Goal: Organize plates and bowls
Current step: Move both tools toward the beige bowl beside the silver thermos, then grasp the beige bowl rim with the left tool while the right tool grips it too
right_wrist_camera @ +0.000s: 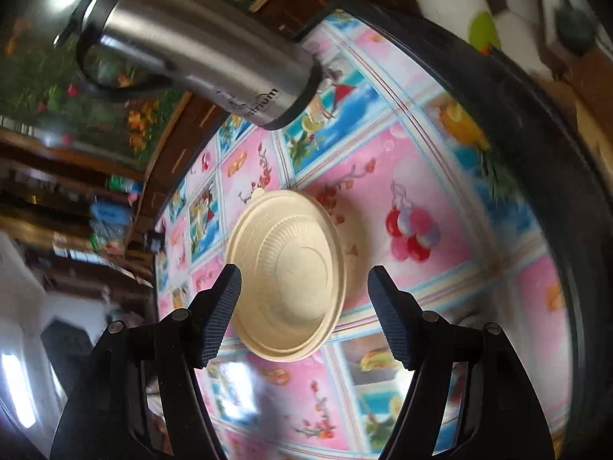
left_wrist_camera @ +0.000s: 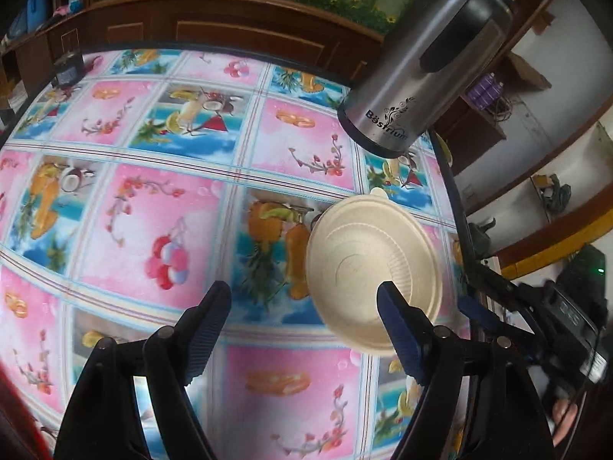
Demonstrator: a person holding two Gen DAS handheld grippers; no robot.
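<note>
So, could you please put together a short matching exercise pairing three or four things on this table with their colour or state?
Things:
1. bowl
2. flask
3. tablecloth
4. left gripper

Descriptions:
A. steel body, black base
B. fingers apart, holding nothing
C. cream, upside down
D. pink and blue fruit squares

Pairs: 1-C, 2-A, 3-D, 4-B

A home dining room — fruit-print tablecloth (left_wrist_camera: pixel 161 207), steel thermos (left_wrist_camera: pixel 429 61), wooden cabinets (left_wrist_camera: pixel 214 27).
</note>
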